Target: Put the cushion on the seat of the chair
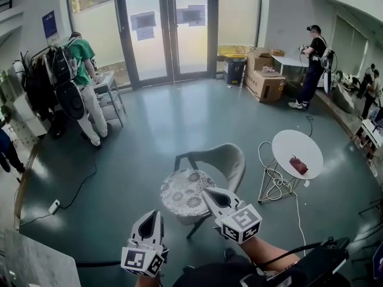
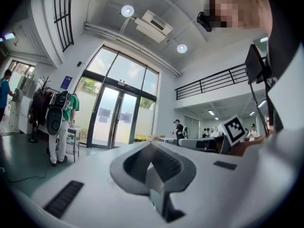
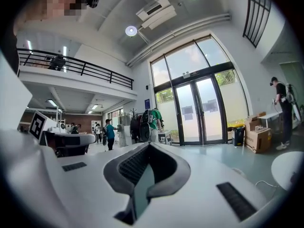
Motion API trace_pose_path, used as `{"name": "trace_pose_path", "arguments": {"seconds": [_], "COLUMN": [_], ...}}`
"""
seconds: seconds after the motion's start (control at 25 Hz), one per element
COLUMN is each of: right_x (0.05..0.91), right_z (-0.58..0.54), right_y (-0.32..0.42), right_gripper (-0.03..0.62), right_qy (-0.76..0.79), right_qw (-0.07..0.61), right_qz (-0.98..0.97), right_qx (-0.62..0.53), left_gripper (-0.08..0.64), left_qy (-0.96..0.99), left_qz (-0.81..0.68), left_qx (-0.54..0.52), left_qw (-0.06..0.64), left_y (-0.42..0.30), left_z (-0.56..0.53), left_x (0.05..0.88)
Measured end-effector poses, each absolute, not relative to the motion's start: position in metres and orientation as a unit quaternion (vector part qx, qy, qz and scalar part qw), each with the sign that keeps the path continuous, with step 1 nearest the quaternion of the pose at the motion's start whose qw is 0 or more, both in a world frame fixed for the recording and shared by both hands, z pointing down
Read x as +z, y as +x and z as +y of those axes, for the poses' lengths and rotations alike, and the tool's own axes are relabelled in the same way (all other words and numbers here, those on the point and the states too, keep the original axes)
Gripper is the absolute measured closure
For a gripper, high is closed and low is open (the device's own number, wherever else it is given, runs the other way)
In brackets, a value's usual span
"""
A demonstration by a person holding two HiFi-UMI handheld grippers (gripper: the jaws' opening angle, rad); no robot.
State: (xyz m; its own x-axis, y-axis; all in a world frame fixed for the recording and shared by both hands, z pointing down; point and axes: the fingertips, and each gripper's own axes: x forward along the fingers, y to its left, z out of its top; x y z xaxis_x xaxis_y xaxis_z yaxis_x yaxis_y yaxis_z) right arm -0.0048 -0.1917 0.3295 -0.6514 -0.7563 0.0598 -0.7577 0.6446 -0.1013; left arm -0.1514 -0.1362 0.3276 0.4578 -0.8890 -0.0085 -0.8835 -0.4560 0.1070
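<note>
Cushion (image 1: pixel 182 193) flat on chair (image 1: pixel 230 160) seat, just ahead of both tongs. Right tongs (image 1: pixel 206 191) nearer, left tongs (image 1: pixel 149 214) beside. Both closed, empty.

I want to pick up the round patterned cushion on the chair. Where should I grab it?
Probably the cushion by its near edge, coming from the front: it lies flat on the chair, whose backrest walls off the far side.
</note>
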Motion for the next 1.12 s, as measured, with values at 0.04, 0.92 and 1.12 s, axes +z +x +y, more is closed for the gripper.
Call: {"name": "trace_pose_path", "arguments": {"seconds": [0.04,0.92,1.12], "right_x": [0.327,0.313,0.304], "right_z": [-0.191,-0.195,-0.197], "right_y": [0.002,0.103,0.102], "right_gripper": [0.581,0.582,0.581], "right_qy": [0.418,0.425,0.423], "right_qw": [0.007,-0.001,-0.002], "right_qz": [-0.907,-0.904,-0.905], "right_qx": [0.056,0.041,0.044], "left_gripper": [0.551,0.551,0.551], "left_qy": [0.851,0.831,0.831], "left_qz": [-0.522,-0.555,-0.556], "left_qx": [-0.032,-0.020,-0.014], "left_qw": [0.044,0.023,0.019], "left_y": [-0.146,-0.064,-0.064], "left_z": [-0.138,-0.144,-0.141], "left_x": [0.324,0.309,0.300]}}
